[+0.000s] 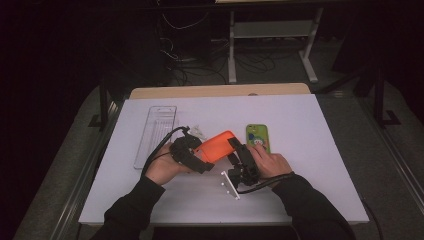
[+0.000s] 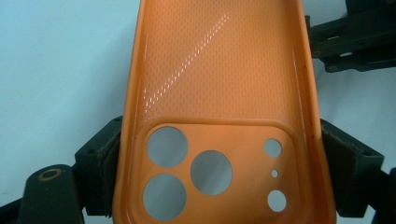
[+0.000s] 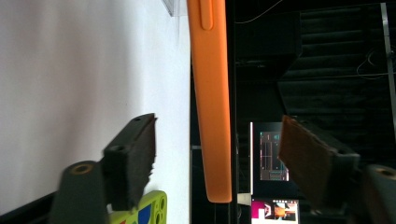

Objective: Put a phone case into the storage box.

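Left hand-held gripper point(image 1: 196, 156) clamped across my orange phone case point(image 1: 216, 145), camera-cutout end, held above the bench point(image 1: 300, 190); right hand-held gripper point(image 3: 217, 163) part open, pads either side of case's far end, not touching; green phone point(image 1: 258, 137) just beyond.

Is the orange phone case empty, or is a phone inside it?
Empty. The orange phone case shows its bare textured inside, and the table shows through its camera holes.

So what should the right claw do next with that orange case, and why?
Probably close on it. The left claw already clamps the orange case by its sides at the camera-hole end. The right claw has the case's free end between its pads, with gaps on both sides, so it doesn't grip yet.
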`<action>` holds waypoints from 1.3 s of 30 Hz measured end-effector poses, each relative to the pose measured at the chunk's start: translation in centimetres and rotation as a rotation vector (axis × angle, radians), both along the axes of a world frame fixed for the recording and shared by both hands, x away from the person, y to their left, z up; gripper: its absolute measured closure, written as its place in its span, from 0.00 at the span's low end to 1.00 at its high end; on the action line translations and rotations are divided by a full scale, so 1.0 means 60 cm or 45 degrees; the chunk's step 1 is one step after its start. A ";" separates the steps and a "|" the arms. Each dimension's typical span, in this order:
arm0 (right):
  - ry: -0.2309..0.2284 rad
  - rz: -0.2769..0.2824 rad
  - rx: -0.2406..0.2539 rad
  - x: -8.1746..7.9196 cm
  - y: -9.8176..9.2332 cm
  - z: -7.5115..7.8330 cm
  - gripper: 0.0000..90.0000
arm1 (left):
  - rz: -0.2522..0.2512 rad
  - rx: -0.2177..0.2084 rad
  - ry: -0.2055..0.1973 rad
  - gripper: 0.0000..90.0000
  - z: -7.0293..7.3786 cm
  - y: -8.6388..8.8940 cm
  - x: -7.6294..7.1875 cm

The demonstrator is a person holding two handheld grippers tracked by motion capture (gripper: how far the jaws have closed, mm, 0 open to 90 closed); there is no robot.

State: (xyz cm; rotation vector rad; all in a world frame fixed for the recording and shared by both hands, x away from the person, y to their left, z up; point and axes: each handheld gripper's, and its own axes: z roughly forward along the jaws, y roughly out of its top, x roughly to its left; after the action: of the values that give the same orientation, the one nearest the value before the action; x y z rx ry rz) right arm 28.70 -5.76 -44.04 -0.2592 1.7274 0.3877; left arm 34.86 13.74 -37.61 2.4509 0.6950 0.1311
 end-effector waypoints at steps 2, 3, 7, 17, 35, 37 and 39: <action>-0.008 0.003 -0.021 0.000 0.000 0.000 0.38 | -0.003 0.001 -0.004 0.18 0.000 0.000 0.000; -0.008 0.003 -0.021 0.000 0.000 0.000 0.38 | -0.003 0.001 -0.004 0.18 0.000 0.000 0.000; -0.017 0.003 -0.021 -0.002 0.002 -0.005 0.47 | -0.004 0.009 -0.001 0.18 -0.001 -0.001 -0.001; -0.032 0.029 -0.014 -0.007 0.004 -0.008 0.67 | -0.010 0.011 0.002 0.18 -0.002 -0.003 -0.002; -0.040 0.028 -0.050 -0.012 0.007 -0.008 0.85 | -0.021 0.003 0.002 0.18 -0.002 -0.005 -0.003; -0.039 0.026 -0.055 -0.012 0.007 -0.009 0.86 | -0.024 0.004 0.002 0.18 -0.002 -0.004 -0.003; -0.044 0.025 -0.070 -0.013 0.008 -0.010 0.86 | -0.026 0.009 0.000 0.18 -0.002 -0.005 -0.003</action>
State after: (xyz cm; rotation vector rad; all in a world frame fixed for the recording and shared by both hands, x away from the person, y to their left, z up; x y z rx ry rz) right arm 27.92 -5.29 -44.63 -0.3211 1.7041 0.3485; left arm 34.67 13.47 -37.73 2.4642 0.6709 0.1255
